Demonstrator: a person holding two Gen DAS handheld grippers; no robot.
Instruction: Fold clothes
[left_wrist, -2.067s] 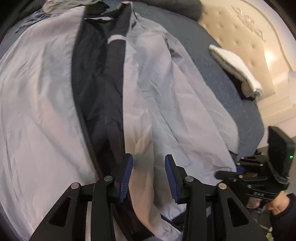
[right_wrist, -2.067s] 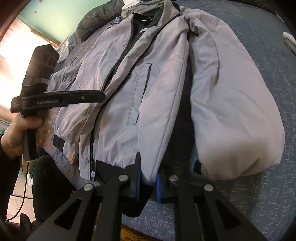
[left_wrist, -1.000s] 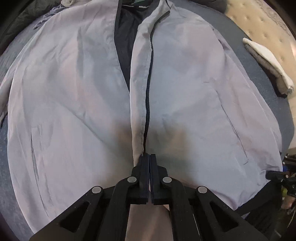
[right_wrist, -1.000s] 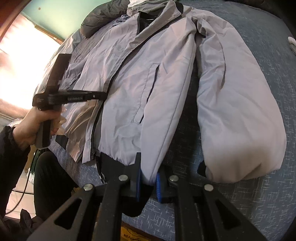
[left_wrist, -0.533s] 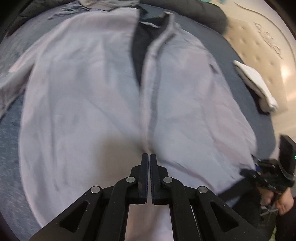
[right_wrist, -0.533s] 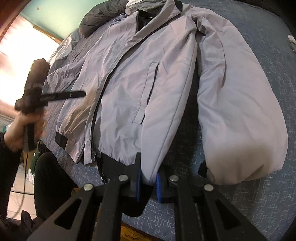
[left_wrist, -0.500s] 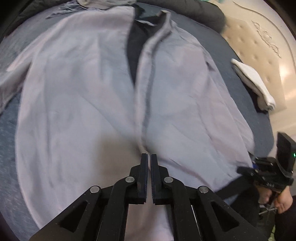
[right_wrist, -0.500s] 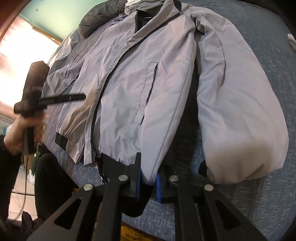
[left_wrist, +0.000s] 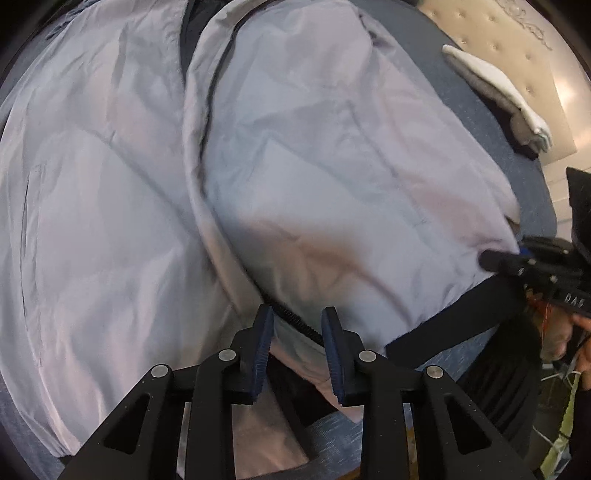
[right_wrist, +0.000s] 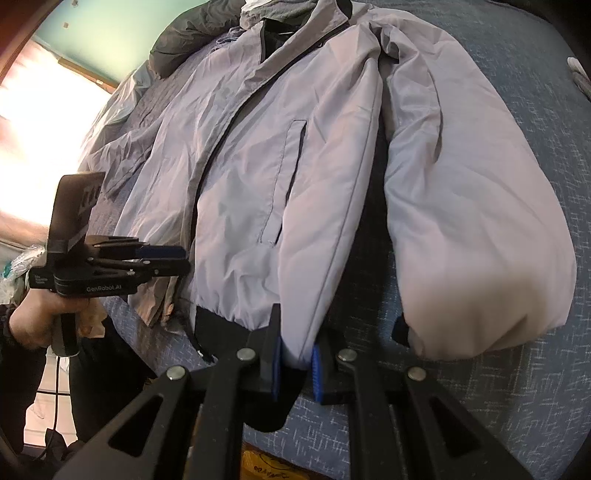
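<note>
A light grey zip jacket (left_wrist: 332, 177) with a black hem band lies face up on the blue bed (right_wrist: 517, 406). My left gripper (left_wrist: 297, 326) hovers at the bottom of the front opening. Its jaws are opening, and the black zipper edge (left_wrist: 295, 317) runs between the blue pads without being pressed. In the right wrist view the left gripper (right_wrist: 181, 258) hangs just off the jacket's (right_wrist: 258, 177) hem. My right gripper (right_wrist: 295, 356) is shut on the jacket's bottom corner at the side seam; it also shows at the hem's far end, the right gripper (left_wrist: 517, 258).
A folded white towel (left_wrist: 498, 85) lies by the beige tufted headboard (left_wrist: 517, 29). A dark grey quilt (right_wrist: 184, 40) is bunched beyond the collar. The jacket's sleeve (right_wrist: 480, 240) lies beside the body. A person's hand (right_wrist: 33, 321) and dark-clad legs are at the bed's near edge.
The left gripper, shut a second ago at the zipper's foot, has shifted sideways along the hem and its jaws have parted. The right gripper has kept its hold and place.
</note>
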